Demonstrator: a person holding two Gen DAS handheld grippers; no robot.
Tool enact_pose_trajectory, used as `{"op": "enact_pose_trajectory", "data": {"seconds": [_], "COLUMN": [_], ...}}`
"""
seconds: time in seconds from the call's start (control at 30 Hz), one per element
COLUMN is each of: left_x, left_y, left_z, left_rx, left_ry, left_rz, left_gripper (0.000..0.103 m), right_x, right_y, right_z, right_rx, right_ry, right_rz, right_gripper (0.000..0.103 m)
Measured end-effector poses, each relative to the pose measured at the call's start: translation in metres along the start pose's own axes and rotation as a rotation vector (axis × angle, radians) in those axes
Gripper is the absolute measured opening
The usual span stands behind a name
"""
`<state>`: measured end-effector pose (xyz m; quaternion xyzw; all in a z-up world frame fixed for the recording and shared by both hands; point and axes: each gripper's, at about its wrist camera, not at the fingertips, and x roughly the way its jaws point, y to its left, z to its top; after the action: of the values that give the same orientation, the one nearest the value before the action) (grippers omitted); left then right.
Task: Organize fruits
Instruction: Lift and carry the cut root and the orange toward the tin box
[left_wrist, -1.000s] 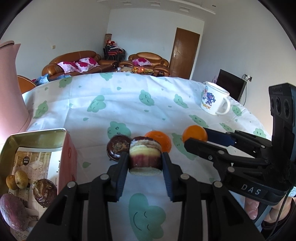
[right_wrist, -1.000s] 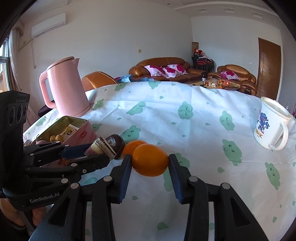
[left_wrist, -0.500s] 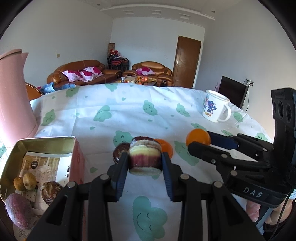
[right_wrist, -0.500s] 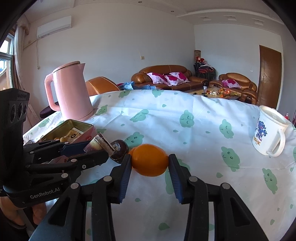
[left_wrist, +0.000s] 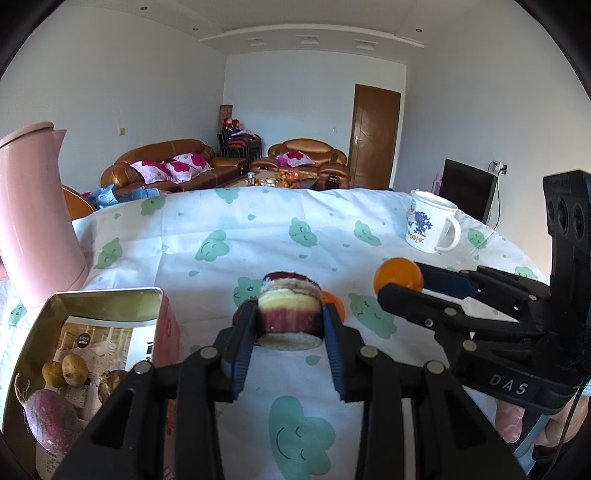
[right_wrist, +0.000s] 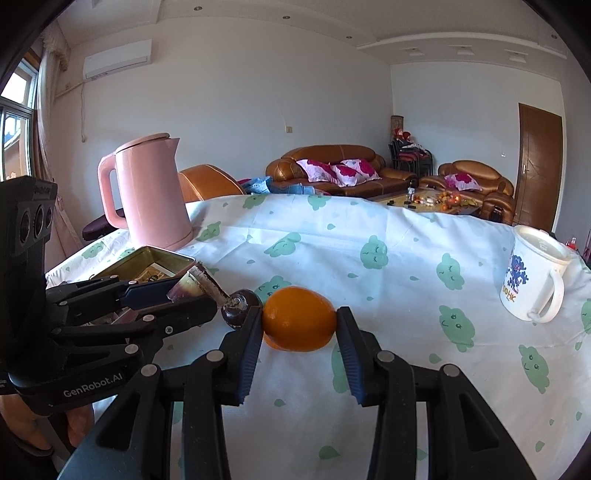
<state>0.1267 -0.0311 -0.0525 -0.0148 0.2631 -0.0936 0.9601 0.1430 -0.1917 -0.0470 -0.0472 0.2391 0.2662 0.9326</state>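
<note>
Left gripper (left_wrist: 290, 332): its jaws pinch a cut fruit (left_wrist: 289, 314) by the sides, cut face up, so the layered flesh does not spill; it is lifted off the counter (left_wrist: 258, 236).
Right gripper (right_wrist: 299, 336): its jaws pinch an orange (right_wrist: 298, 318) across the wide middle, where a round thing slips least.
Tin (left_wrist: 92, 306): open, at 8 o'clock in the left view; inside lie a purple root (left_wrist: 51, 415) and two small brown fruits (left_wrist: 66, 371). It seems to be the collecting place, so the cut fruit probably goes there.
Left on counter: a dark round fruit (right_wrist: 240, 312) and a second orange (left_wrist: 334, 302), both just behind the held pieces, partly hidden.
Kettle (right_wrist: 147, 192): at 10 o'clock in the right view, behind the tin, apart from the fruits.
Mug (right_wrist: 532, 277): at 3 o'clock, well apart, not in the way.
Judgement: both hands are loaded; the tin side is nearer the left one.
</note>
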Motion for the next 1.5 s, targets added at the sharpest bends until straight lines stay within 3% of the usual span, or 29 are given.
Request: {"op": "enact_pose_trajectory", "data": {"seconds": [1.0, 1.5], "left_x": [-0.015, -0.026], "left_y": [-0.005, -0.008], "left_z": [-0.001, -0.003], "left_rx": [0.02, 0.034], "left_ry": [-0.082, -0.134], "left_rz": [0.022, 0.049], "left_gripper": [0.037, 0.037], "right_x": [-0.034, -0.044], "right_y": [0.011, 0.015], "right_z": [-0.007, -0.01], "right_rx": [-0.044, -0.05], "right_ry": [-0.177, -0.214], "right_rz": [-0.012, -0.014], "right_gripper": [0.042, 0.042]}}
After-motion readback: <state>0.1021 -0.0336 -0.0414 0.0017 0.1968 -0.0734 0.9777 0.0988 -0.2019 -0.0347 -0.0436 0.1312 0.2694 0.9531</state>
